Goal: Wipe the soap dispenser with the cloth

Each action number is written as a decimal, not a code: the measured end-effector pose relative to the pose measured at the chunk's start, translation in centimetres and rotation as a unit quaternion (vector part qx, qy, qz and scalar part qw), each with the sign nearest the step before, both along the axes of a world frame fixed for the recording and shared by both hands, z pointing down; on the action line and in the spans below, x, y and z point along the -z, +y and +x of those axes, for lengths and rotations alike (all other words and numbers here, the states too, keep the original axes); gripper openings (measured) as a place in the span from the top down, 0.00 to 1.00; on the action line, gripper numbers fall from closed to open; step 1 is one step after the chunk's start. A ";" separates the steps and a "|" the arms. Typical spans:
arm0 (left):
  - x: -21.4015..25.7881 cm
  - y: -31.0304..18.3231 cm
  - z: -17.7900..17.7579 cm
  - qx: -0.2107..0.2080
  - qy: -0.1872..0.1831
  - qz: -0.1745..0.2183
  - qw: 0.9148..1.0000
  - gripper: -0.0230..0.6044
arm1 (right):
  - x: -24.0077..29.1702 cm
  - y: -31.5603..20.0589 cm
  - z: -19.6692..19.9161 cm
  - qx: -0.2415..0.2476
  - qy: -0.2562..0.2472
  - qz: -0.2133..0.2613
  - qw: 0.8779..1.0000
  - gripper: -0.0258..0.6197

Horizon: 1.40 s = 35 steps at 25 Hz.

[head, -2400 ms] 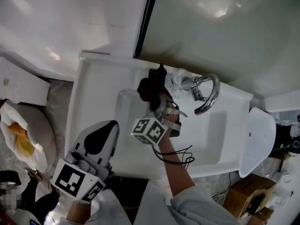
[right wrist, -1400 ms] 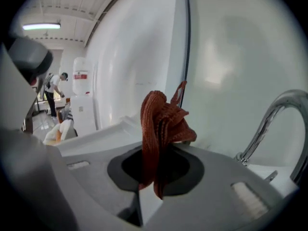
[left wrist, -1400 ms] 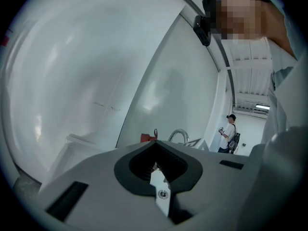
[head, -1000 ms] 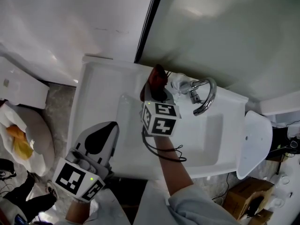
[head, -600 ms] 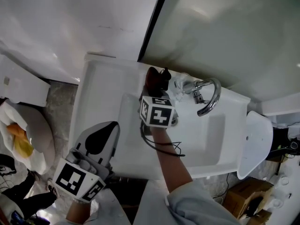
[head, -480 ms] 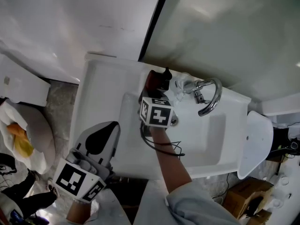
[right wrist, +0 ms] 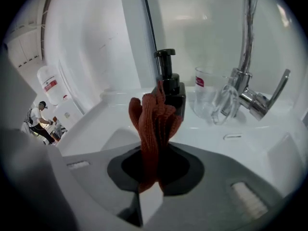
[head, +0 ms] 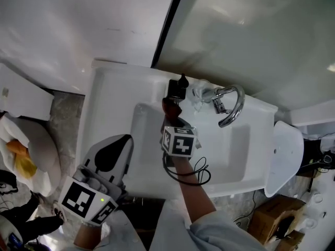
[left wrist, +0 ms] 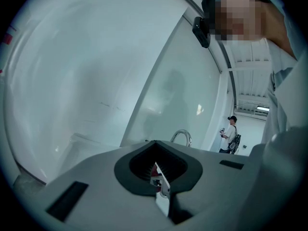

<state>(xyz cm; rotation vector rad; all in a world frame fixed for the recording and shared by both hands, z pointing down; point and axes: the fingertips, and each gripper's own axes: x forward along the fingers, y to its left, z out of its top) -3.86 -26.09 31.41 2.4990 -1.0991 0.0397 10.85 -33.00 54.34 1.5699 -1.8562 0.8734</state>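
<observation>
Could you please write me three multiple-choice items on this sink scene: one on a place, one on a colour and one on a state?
1. Where does the soap dispenser stand?
A. in the basin
B. on the back ledge of the sink, beside the clear cup
C. on the floor

2. What colour is the cloth?
A. blue
B. white
C. red

3. How is the right gripper?
A. shut on the cloth
B. open and empty
C. shut on the clear cup

Answers:
1. B, it stands on the ledge just left of the cup.
2. C, the knit is a rust red.
3. A, the cloth's lower end is clamped in it.
</observation>
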 end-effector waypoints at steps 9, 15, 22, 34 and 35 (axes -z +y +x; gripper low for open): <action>0.7 0.1 0.9 -0.015 0.003 0.009 1.000 0.96 | 7.2 1.8 2.2 0.024 0.073 0.100 0.992 0.87; 1.0 0.4 1.1 -0.021 0.002 0.012 1.000 0.96 | 14.2 -1.9 1.6 0.056 0.169 0.212 0.961 0.87; 0.8 0.6 0.9 -0.019 0.000 0.010 1.000 0.96 | 15.4 -5.5 1.8 0.058 0.246 0.214 0.944 0.87; 0.3 0.7 1.2 -0.020 -0.007 0.004 1.000 0.96 | 11.0 -5.8 3.7 0.032 0.240 0.162 0.957 0.87; 0.3 0.7 1.3 -0.021 -0.008 0.005 1.000 0.96 | 10.5 -5.7 3.7 0.029 0.232 0.155 0.960 0.87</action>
